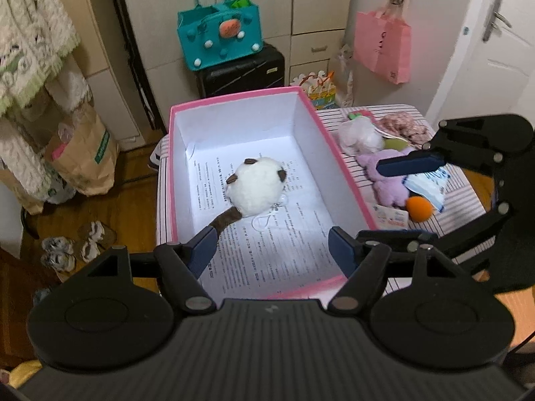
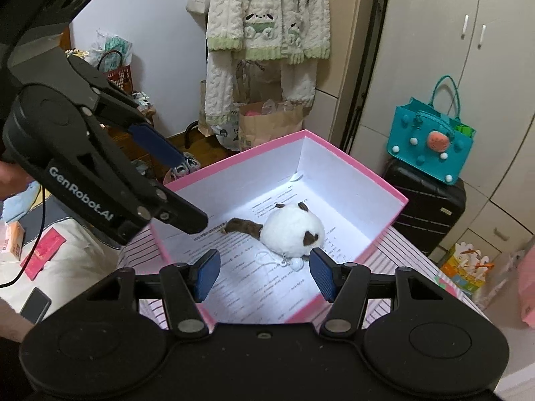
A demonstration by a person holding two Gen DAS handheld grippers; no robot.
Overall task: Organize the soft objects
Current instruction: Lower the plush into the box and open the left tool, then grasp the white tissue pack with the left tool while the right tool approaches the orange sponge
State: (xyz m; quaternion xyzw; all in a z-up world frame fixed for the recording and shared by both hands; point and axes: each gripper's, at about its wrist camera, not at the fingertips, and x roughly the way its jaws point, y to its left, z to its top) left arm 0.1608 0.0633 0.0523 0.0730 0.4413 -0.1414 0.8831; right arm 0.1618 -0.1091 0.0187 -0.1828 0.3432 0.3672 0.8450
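A pink box [image 1: 234, 98] [image 2: 354, 163] with white walls stands on a striped table [image 1: 461, 197]. Printed paper lines its floor, and on it lies a white plush toy [image 1: 255, 187] [image 2: 294, 230] with brown ears and tail. My left gripper [image 1: 272, 249] [image 2: 180, 187] hangs open above the box's near end, with nothing between its fingers. My right gripper [image 2: 265, 272] [image 1: 398, 200] is open and empty too, above the box's right rim. Right of the box lie a purple plush [image 1: 384, 180], a white fluffy toy [image 1: 361, 137], a speckled pink pouch [image 1: 404, 127] and an orange ball [image 1: 419, 209].
A teal felt bag [image 1: 220, 40] [image 2: 431, 140] sits on a black suitcase [image 1: 244, 70] behind the table. A pink bag [image 1: 383, 46] hangs by the door. A paper bag [image 1: 83, 153] and slippers [image 1: 73, 244] are on the wooden floor at left. A phone [image 2: 35, 304] lies on bedding.
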